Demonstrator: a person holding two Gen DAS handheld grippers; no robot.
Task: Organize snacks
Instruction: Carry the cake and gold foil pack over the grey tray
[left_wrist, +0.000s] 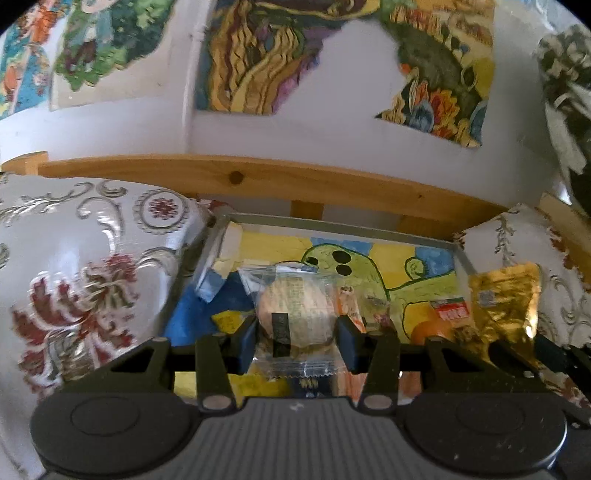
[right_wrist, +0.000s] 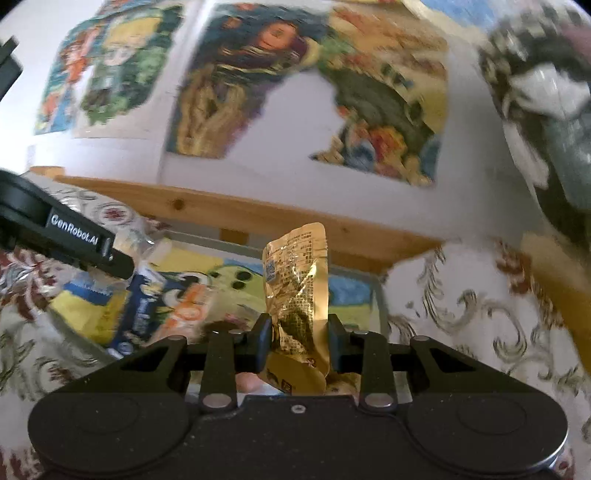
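Snacks held over a painted tray (left_wrist: 424, 242): left gripper (left_wrist: 297, 338) clamps a clear-wrapped round cake (left_wrist: 291, 314); right gripper (right_wrist: 297, 341) pinches 1 crinkled gold foil packet (right_wrist: 297, 280), upright.

left gripper (left_wrist: 297, 334) clamped, level | right gripper (right_wrist: 297, 341) clamped, level

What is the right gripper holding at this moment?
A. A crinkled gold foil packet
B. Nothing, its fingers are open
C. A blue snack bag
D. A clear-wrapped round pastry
A: in the right wrist view the right gripper has its fingers closed on a gold foil packet standing upright between them, while the clear-wrapped round pastry sits in the left gripper.
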